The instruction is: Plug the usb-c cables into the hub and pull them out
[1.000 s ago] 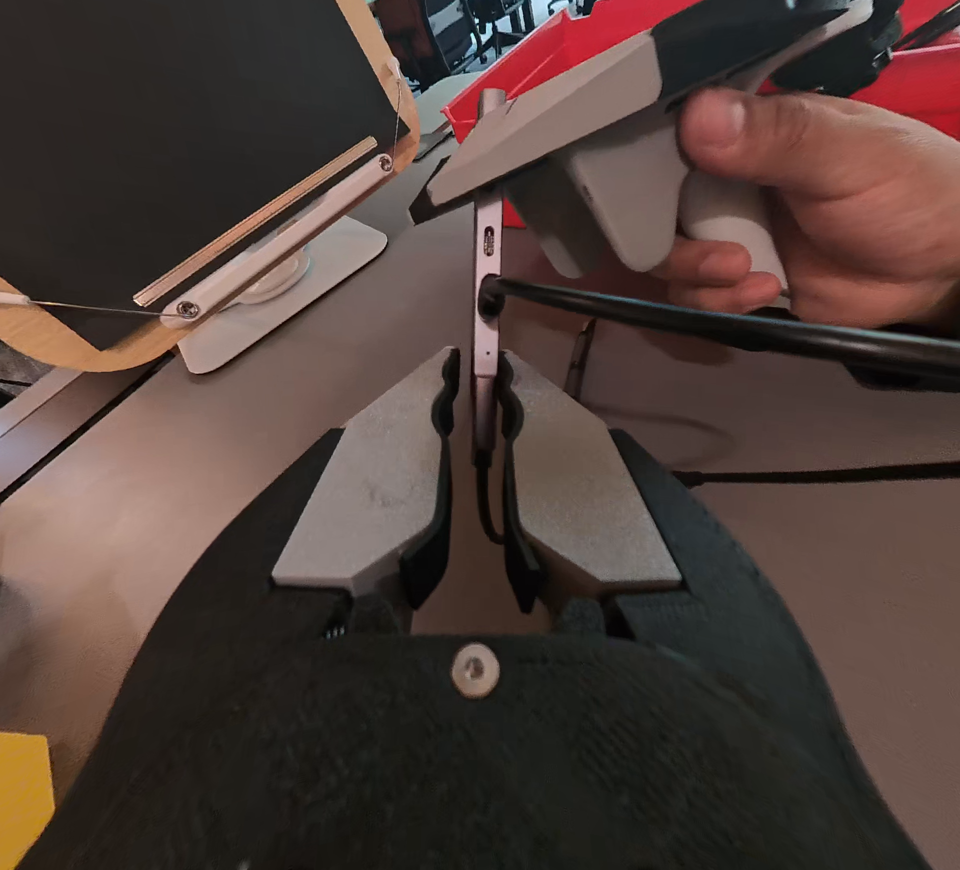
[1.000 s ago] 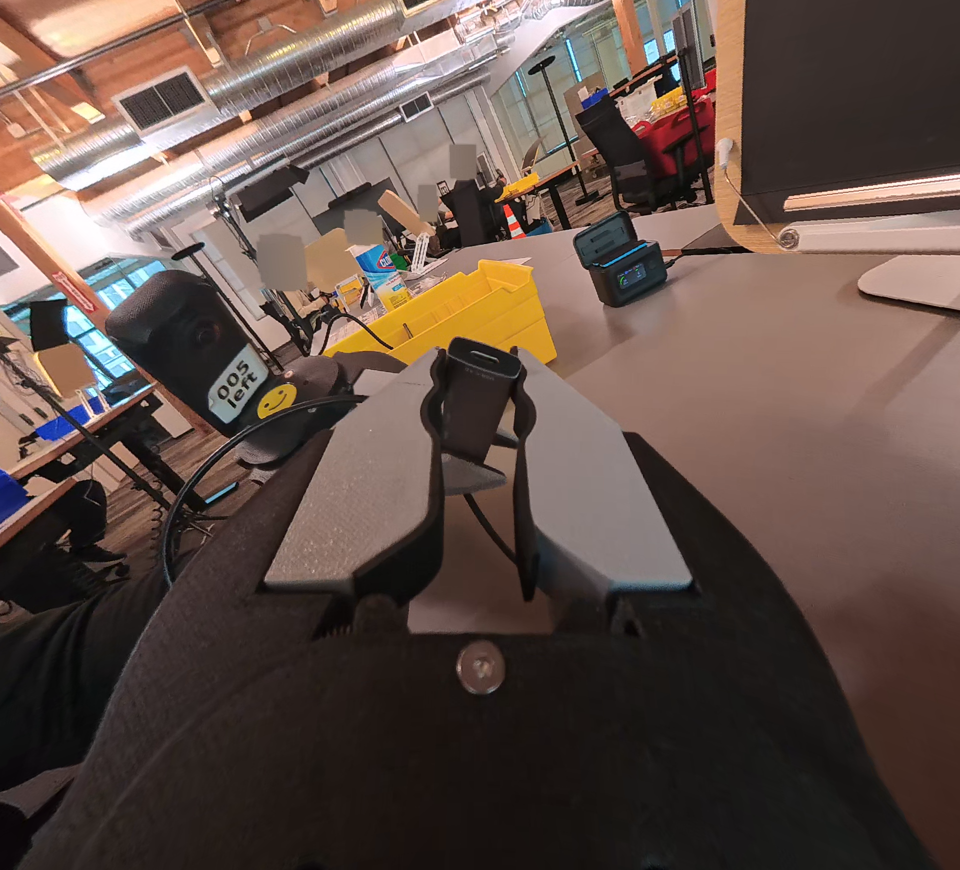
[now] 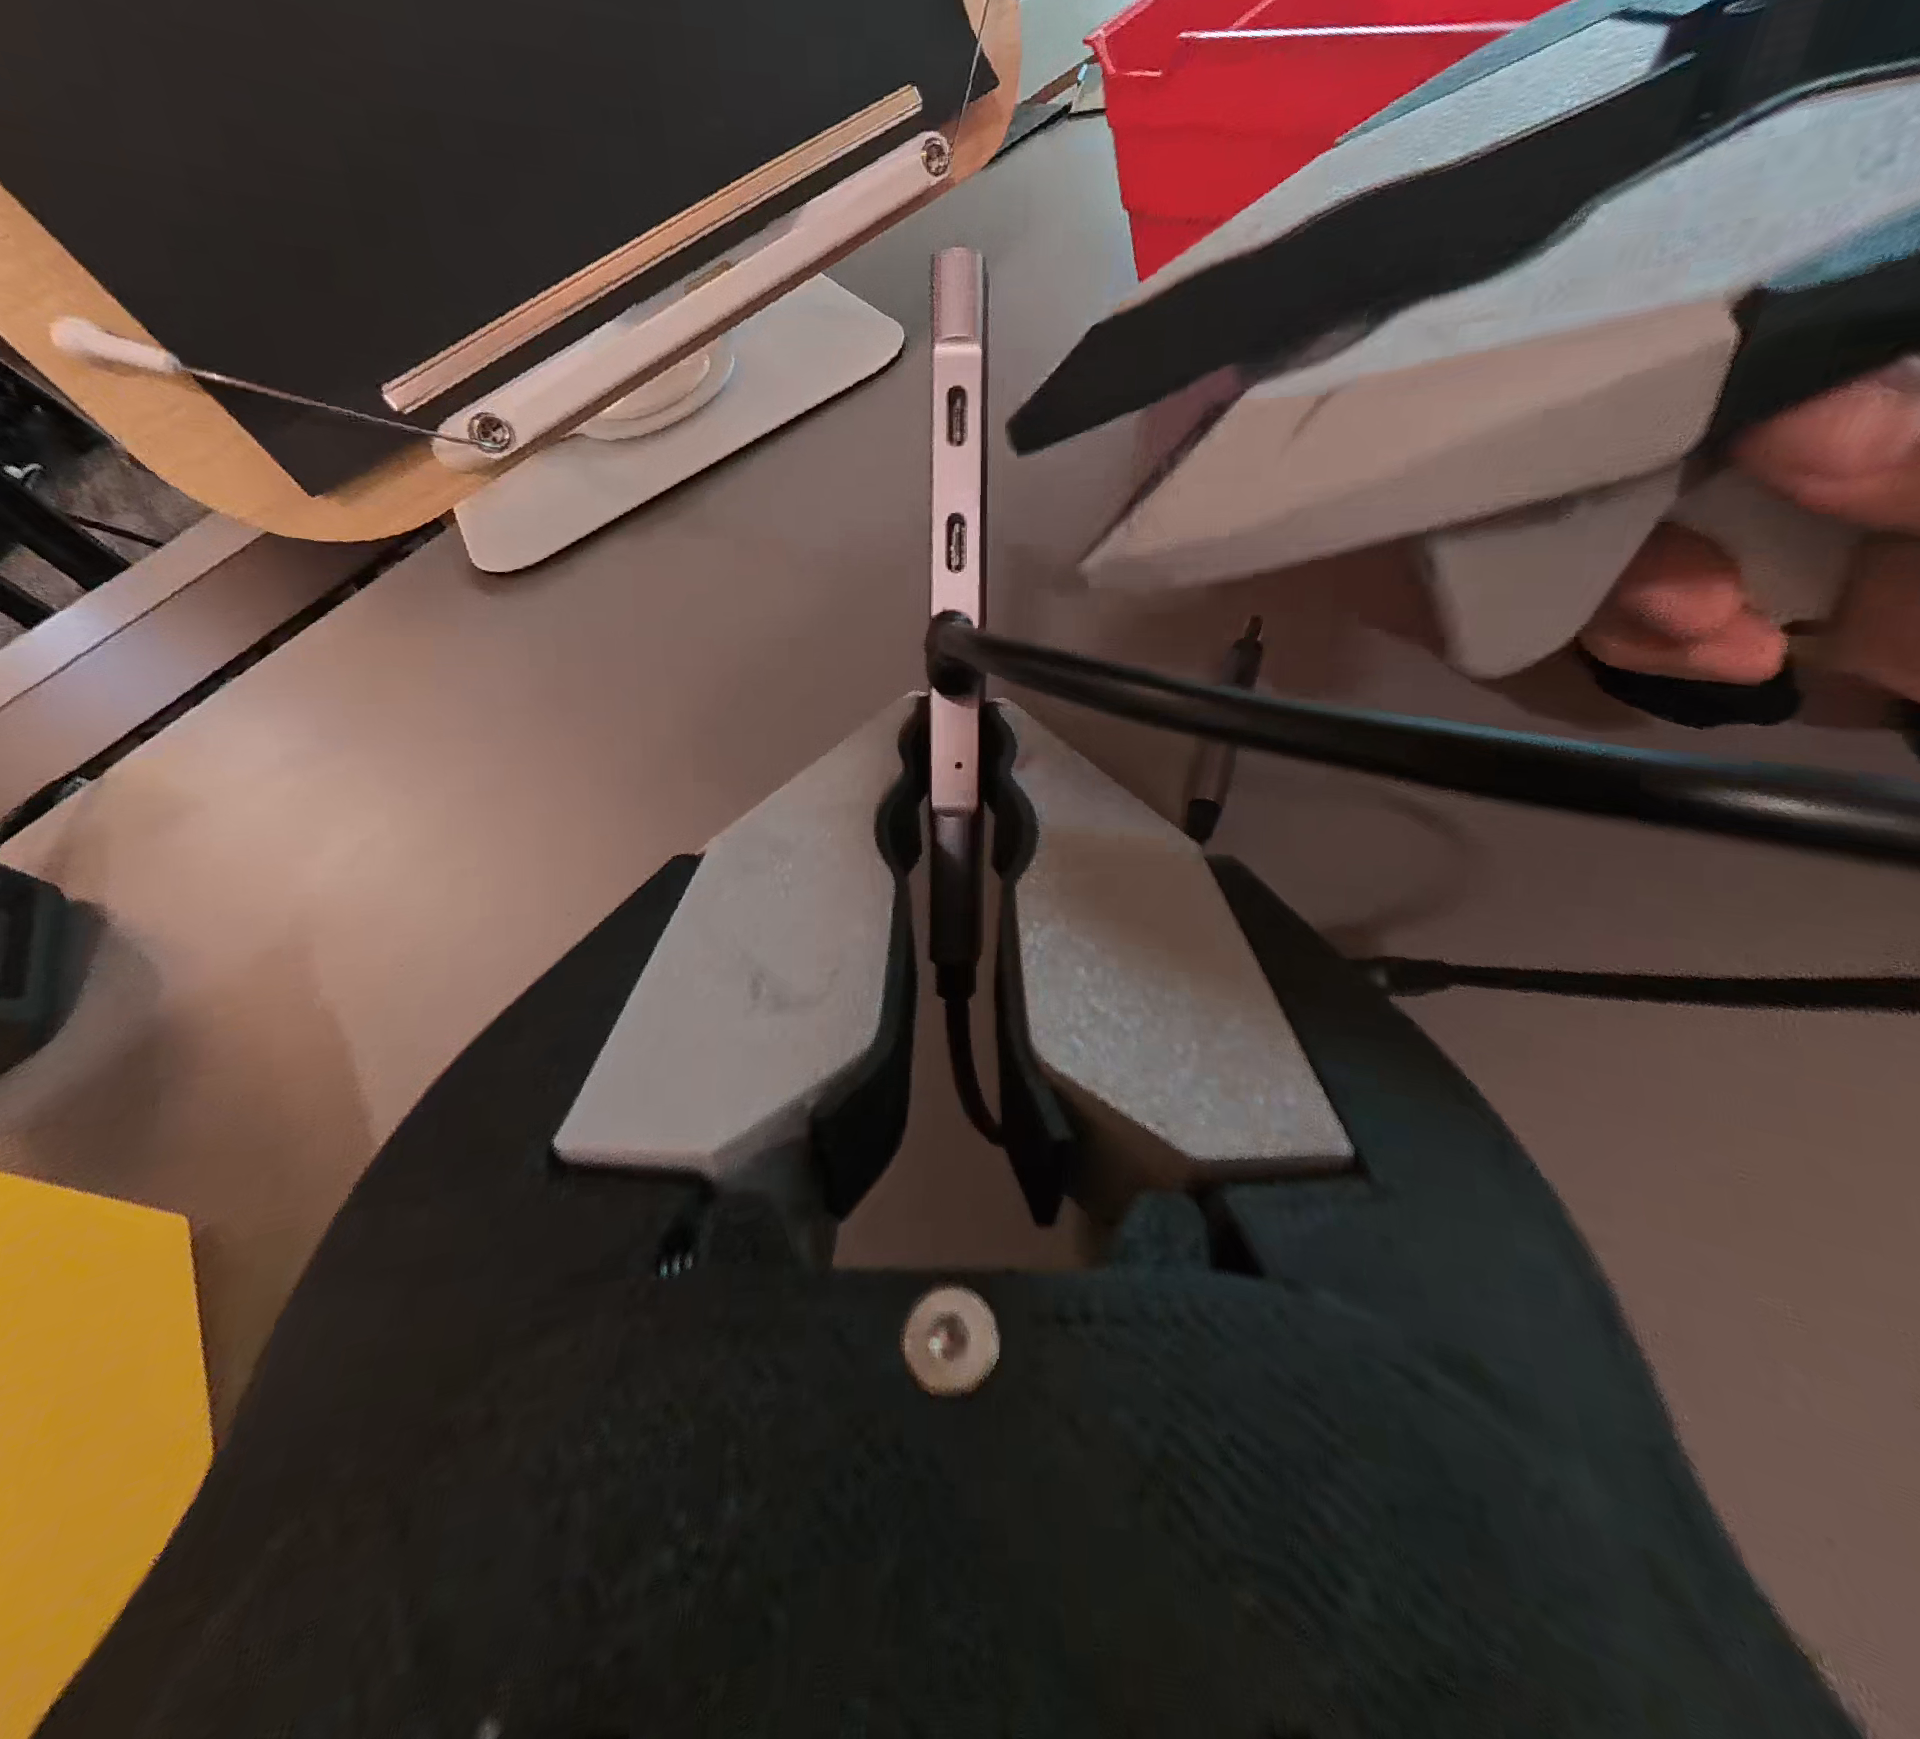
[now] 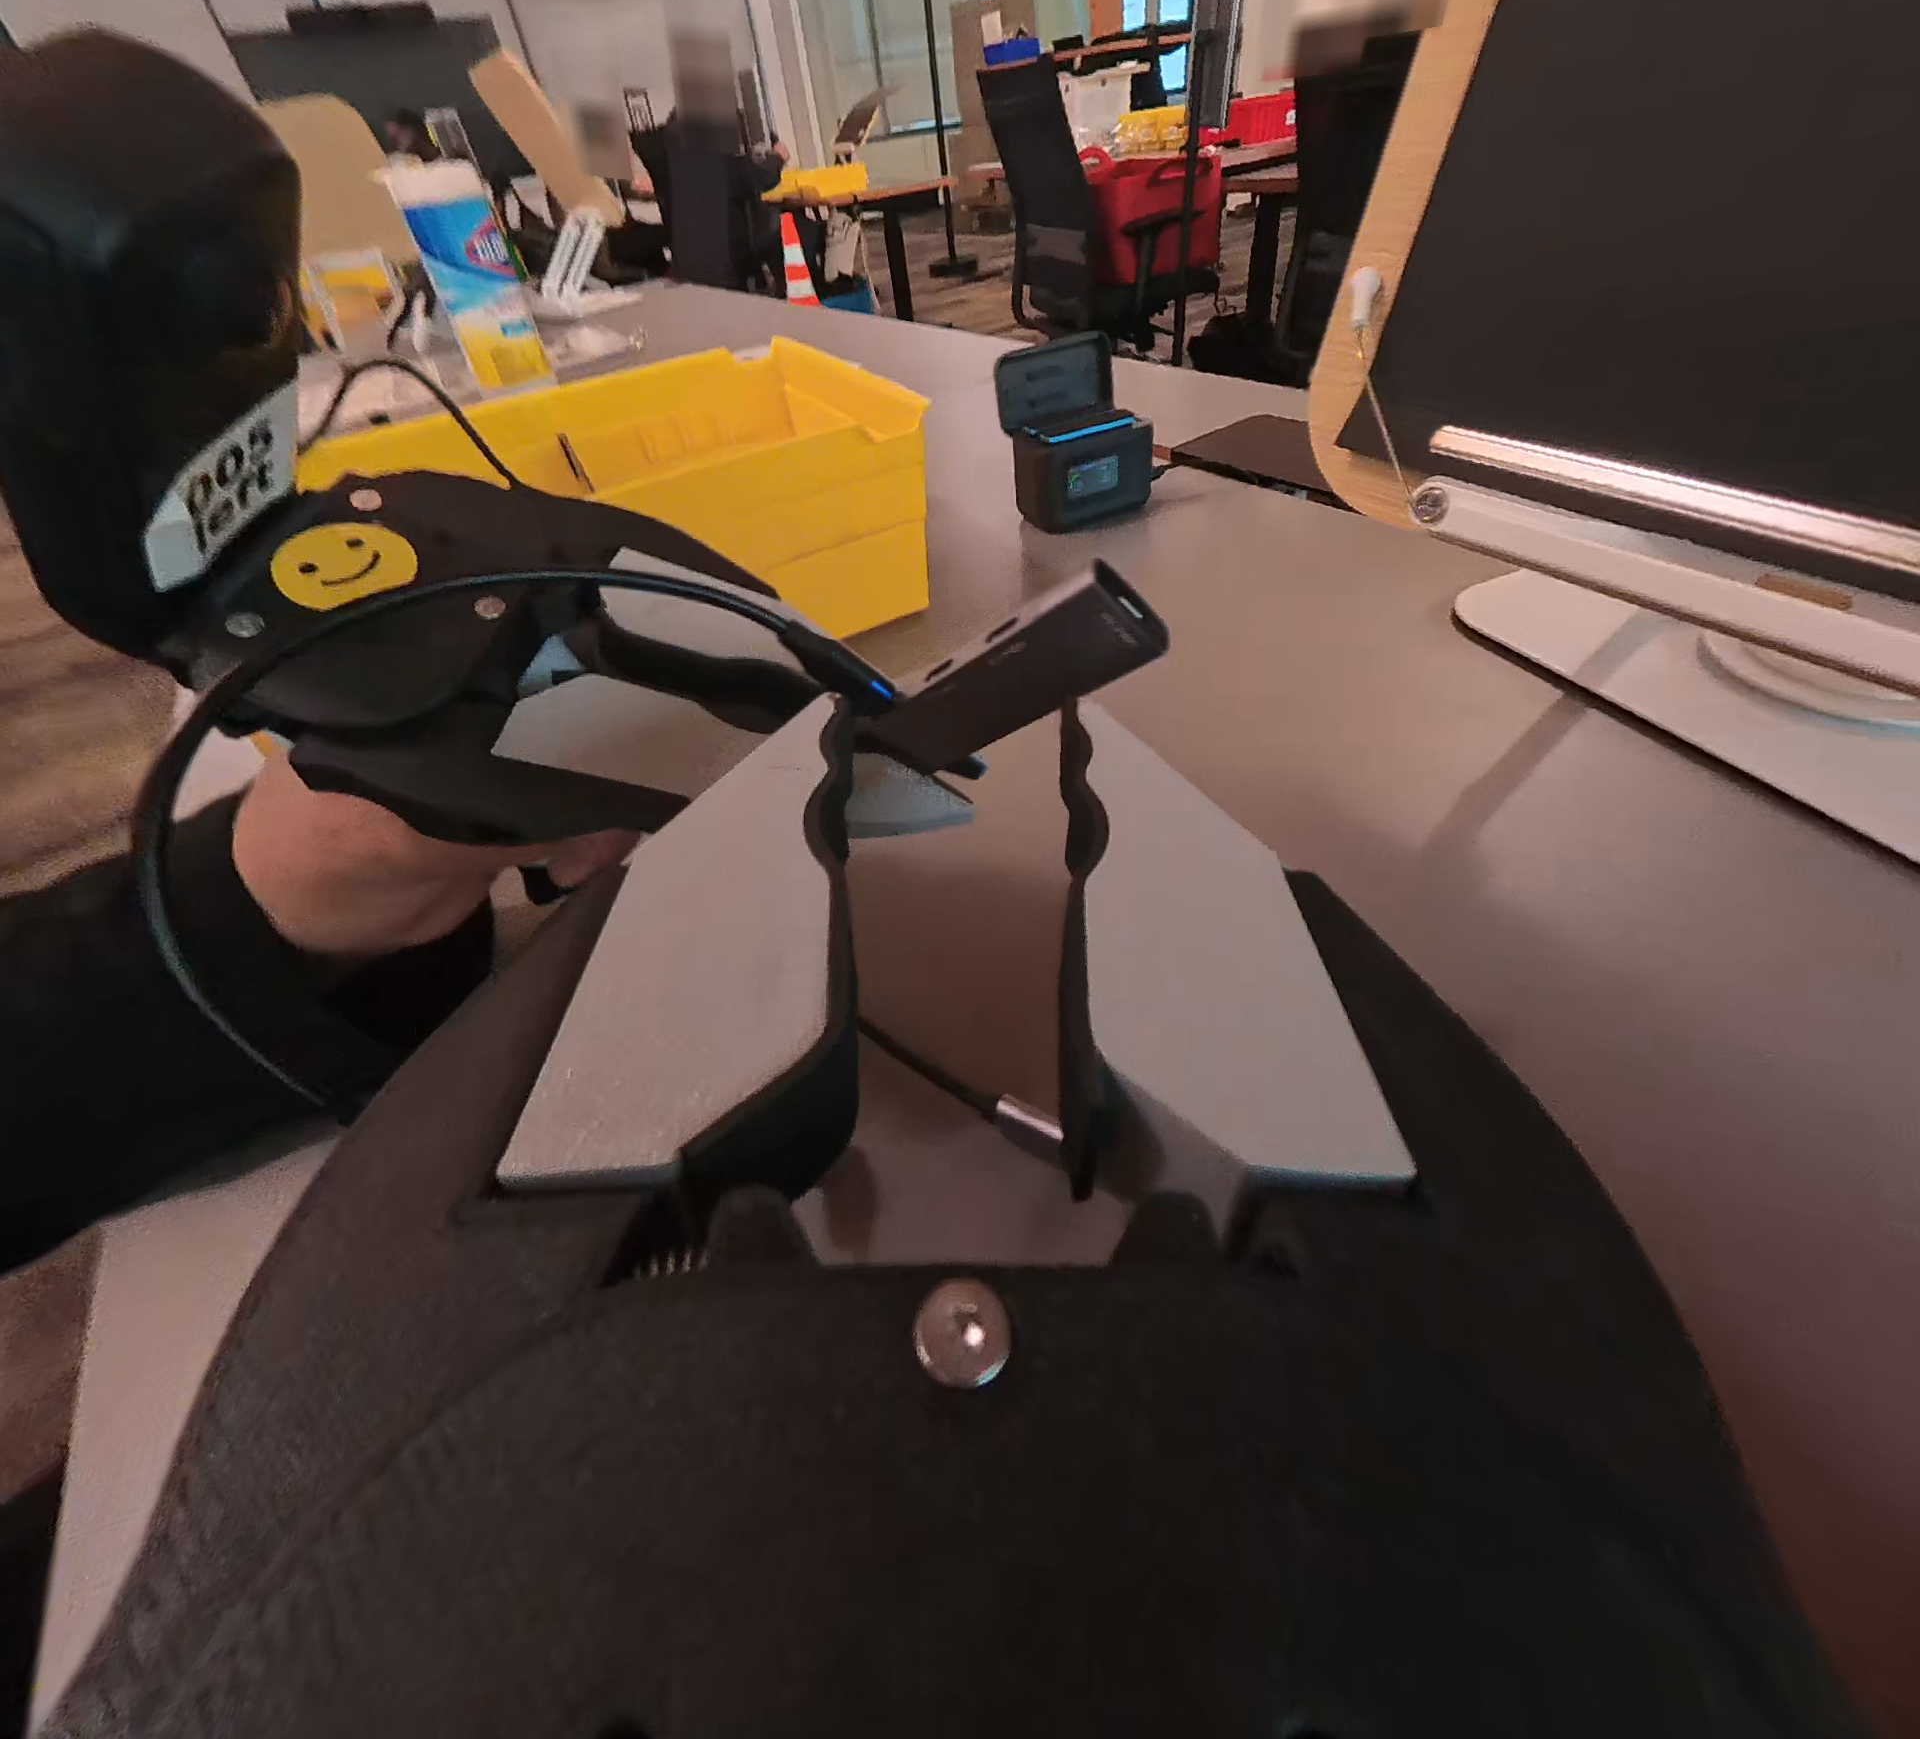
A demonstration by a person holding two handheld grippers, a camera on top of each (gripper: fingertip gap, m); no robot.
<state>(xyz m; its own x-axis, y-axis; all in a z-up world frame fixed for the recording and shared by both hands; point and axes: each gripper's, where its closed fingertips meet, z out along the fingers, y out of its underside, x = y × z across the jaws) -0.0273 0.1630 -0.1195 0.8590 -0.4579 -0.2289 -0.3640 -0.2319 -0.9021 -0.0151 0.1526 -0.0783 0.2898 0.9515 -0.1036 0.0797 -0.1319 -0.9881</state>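
My left gripper (image 3: 958, 733) is shut on the near end of a slim grey USB-C hub (image 3: 956, 484), held edge-up above the table. One black cable (image 3: 1351, 733) is plugged into the hub's side just past my fingertips and runs off right; two ports beyond it are empty. My right gripper (image 4: 951, 733) is open and empty, just short of the hub (image 4: 1039, 650). In the left wrist view it (image 3: 1060, 494) hovers to the hub's right. A loose cable plug (image 4: 1023, 1123) lies on the table between the right fingers. A loose plug (image 3: 1221, 723) also shows in the left wrist view.
A dark monitor on a white stand (image 3: 675, 442) stands at the back left. A red bin (image 3: 1299, 79) is behind the hub. A yellow bin (image 4: 727, 463), a black charging case (image 4: 1081, 453) and a wipes canister (image 4: 473, 276) stand farther off. The left gripper's tips are roughly 5 centimeters from the right gripper's.
My right gripper was shut on the hub's far end; it has opened, let go and drawn back to the right. My left gripper still holds the hub.
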